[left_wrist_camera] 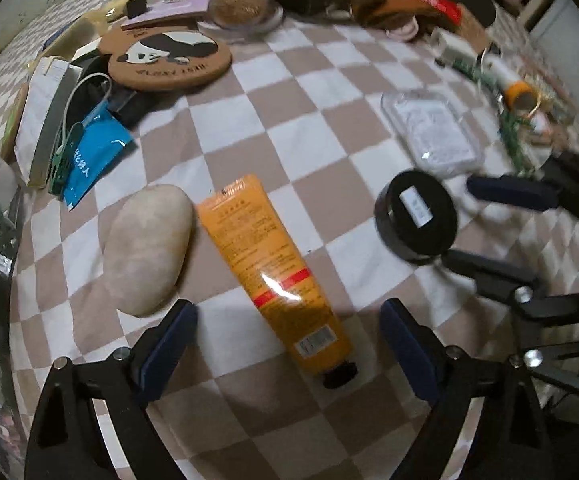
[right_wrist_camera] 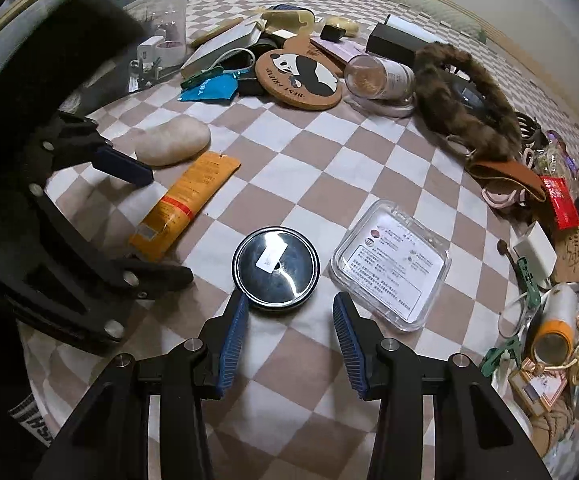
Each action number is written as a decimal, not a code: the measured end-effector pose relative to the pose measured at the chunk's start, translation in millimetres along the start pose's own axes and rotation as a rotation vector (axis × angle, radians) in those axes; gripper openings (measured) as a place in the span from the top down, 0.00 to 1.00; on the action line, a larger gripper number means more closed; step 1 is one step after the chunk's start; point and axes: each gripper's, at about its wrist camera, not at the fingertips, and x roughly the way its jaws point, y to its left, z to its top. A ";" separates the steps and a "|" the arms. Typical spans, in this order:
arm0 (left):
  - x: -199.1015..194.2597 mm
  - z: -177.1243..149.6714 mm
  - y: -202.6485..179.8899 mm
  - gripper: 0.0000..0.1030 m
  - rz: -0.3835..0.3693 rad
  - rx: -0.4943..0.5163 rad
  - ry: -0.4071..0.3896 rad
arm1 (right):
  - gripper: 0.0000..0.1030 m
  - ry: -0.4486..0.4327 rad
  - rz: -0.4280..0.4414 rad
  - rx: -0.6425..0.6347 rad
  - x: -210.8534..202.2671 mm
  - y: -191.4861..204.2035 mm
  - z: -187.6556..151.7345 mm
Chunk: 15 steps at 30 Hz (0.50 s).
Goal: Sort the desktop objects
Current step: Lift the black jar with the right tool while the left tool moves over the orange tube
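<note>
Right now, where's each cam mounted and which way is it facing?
Left wrist: on the left gripper, pointing steeply down at the orange tube between its open jaws; the right gripper shows at the right edge.
Right wrist: on the right gripper, pointing down at the round black tin; the left gripper straddles the tube.
Shared: tube, tin, beige stone, panda coaster, checked cloth.

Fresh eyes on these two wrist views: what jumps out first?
The orange tube lies flat on the checkered cloth, between the open fingers of the left gripper, with a pale smooth stone just beside it. The right gripper hangs open near a round black tin, next to a clear plastic case. Behind them, a panda coaster and a brown furry piece top the clutter.
</note>
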 end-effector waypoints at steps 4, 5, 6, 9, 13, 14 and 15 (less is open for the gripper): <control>-1.0 0.8 3.6 0.15 0.042 0.016 -0.012 | 0.57 -0.004 0.015 -0.002 0.0 2.1 1.5; -1.6 -0.1 7.6 0.17 0.037 0.011 -0.008 | 0.57 -0.006 0.021 -0.001 -0.4 2.2 2.0; -2.5 -1.5 12.3 0.18 0.034 0.006 -0.003 | 0.57 -0.007 0.027 -0.001 -0.9 2.5 2.5; -6.2 -5.8 30.4 0.21 0.067 -0.019 0.008 | 0.57 -0.003 0.046 0.000 -0.6 4.2 3.5; -11.8 -6.3 52.8 0.21 0.124 -0.060 -0.011 | 0.57 0.002 0.077 0.015 2.7 5.7 4.5; -12.1 -4.6 55.7 0.21 0.107 -0.074 -0.012 | 0.56 0.002 0.083 0.023 3.3 4.8 5.0; -12.3 -2.9 56.2 0.21 0.095 -0.079 -0.016 | 0.57 0.003 0.085 0.039 4.3 1.9 5.9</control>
